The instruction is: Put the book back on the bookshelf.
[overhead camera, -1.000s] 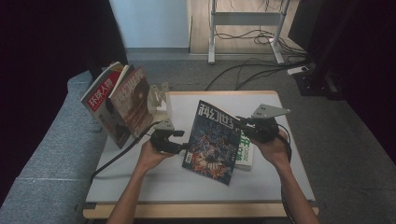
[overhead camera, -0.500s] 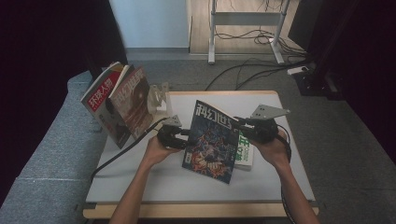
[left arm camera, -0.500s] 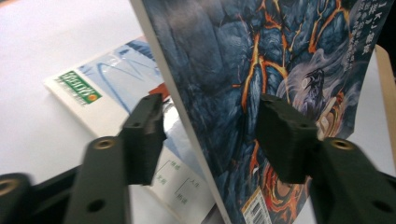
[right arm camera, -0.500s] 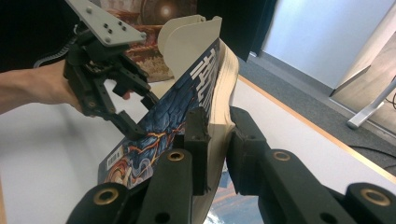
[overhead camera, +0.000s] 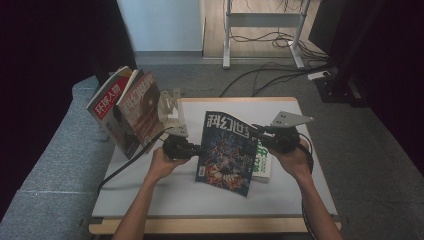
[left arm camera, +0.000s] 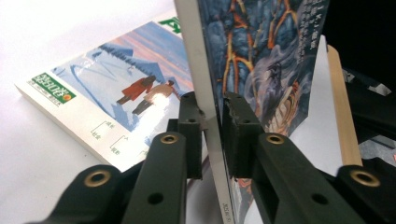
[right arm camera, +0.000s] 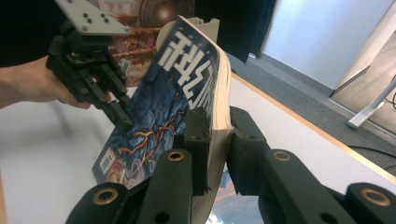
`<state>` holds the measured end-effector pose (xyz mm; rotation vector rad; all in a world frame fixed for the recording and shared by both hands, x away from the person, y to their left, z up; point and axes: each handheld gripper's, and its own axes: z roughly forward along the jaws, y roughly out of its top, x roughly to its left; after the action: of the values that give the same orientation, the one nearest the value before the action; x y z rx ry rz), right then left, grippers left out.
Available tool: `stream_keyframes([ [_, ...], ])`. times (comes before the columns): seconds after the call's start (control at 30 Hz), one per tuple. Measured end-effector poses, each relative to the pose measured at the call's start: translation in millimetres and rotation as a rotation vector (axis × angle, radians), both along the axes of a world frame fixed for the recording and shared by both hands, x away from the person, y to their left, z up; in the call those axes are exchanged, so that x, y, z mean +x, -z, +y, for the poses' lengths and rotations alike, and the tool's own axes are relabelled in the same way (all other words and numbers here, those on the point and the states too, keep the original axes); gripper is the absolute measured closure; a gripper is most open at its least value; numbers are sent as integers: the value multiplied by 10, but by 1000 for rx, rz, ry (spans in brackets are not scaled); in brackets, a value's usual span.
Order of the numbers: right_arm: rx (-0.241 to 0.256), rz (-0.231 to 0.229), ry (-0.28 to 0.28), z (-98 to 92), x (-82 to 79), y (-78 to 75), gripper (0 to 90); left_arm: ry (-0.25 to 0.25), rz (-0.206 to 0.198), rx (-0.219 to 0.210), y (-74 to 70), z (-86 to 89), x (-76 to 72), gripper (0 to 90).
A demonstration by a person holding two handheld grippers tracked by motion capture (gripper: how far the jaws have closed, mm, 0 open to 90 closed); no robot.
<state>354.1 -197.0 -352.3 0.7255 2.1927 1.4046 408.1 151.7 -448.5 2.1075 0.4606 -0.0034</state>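
Clamping the dark magazine [overhead camera: 226, 150] at both side edges, left tongs [overhead camera: 196, 149] and right tongs [overhead camera: 260, 141] shut on it above the counter [overhead camera: 165, 192], we should move in step so it doesn't buckle.

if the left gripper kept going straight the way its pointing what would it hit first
The left gripper is already clamped on the spine edge of the dark-covered magazine, so pushing on just drives into that. Beyond it, roughly in line, sits the right gripper on the opposite edge, though depth is hard to judge.
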Motion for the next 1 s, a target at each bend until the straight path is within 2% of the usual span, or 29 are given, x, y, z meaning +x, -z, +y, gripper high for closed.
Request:
stream_keyframes([
  [0.07, 3, -9, -2, 10, -4, -23, 783, -17, -44, -10, -37, 27, -46, 804],
  [0.1, 9, -16, -4, 10, -11, -43, 783, -17, -44, -10, -37, 27, -46, 812],
  [0.13, 22, -25, -4, 11, -24, -66, 784, -28, -63, -42, -64, 85, -68, 825],
  [0.17, 30, -29, -6, 10, -30, -78, 787, -31, -78, -48, -62, 120, -83, 829],
  [0.33, 55, -32, -15, 29, -31, -81, 782, -11, -91, -67, -22, 204, -171, 828],
  [0.4, 65, -23, -10, 25, -18, -77, 763, -4, -102, -61, -21, 220, -205, 828],
  [0.53, 52, -3, 4, 25, 6, -52, 725, -6, -111, -48, -17, 245, -242, 828],
  [0.73, 69, 43, 14, 13, 78, 76, 708, -7, -111, -57, 6, 284, -259, 829],
  [1.0, 119, 84, -8, -8, 122, 240, 724, 2, -123, -57, 9, 282, -297, 824],
])
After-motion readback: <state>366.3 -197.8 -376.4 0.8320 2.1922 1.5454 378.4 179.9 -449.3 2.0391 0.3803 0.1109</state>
